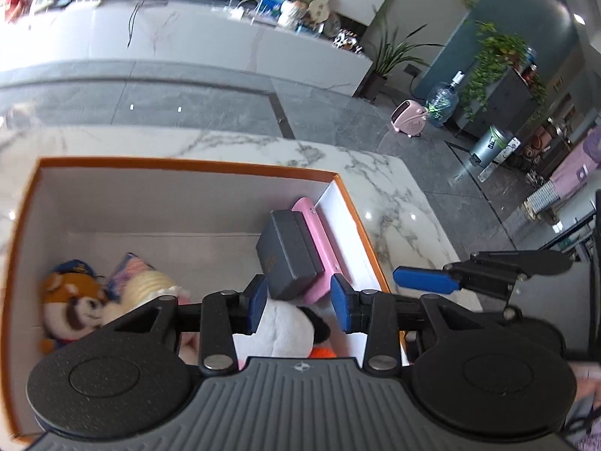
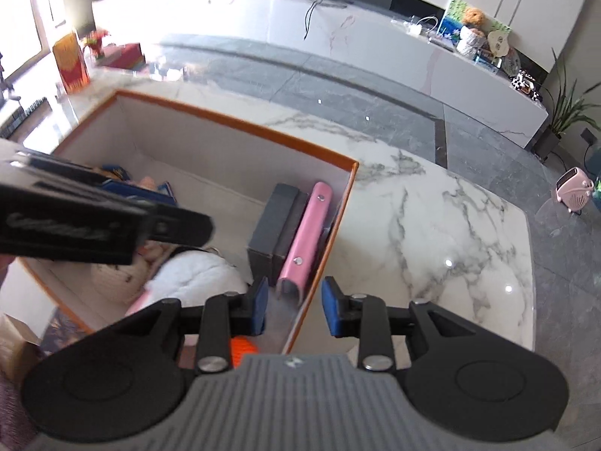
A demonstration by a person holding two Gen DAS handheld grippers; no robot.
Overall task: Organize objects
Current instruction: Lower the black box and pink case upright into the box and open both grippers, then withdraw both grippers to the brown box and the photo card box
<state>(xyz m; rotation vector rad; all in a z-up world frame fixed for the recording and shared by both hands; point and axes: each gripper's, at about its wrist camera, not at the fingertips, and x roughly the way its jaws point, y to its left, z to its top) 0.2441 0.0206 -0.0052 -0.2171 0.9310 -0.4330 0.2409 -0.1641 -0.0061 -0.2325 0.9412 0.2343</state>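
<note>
Two handheld grippers hover over an open box [image 1: 188,163] with an orange rim and white inner walls, standing on a white marble surface [image 2: 432,225]. The left gripper [image 1: 298,306] hangs above the box's near right part, its blue-padded jaws wide apart and holding nothing. The right gripper [image 2: 295,310] is also spread wide and empty, with the box's right wall running between its jaws: one blue pad is inside the box, the other outside, over the marble.

Inside the box, against the right wall, a pink case [image 2: 304,233] stands on its edge, and a dark grey box [image 1: 289,253] leans against its left side. Nearer the camera lies a white plush toy [image 2: 199,274]. On the left are a brown and white plush animal [image 1: 73,306] and a cream plush toy [image 1: 148,287]. Something small and orange [image 2: 240,351] shows near the near wall; what it is cannot be told.

Judging from this, the main risk lies with the right gripper. If it drops or closes where it is, it could pinch the cardboard wall, crease it, or drag the whole box across the slick marble. The grey box only leans, so a nudge from either gripper could tip it onto the white toy. The two grippers are also near each other and might collide.
</note>
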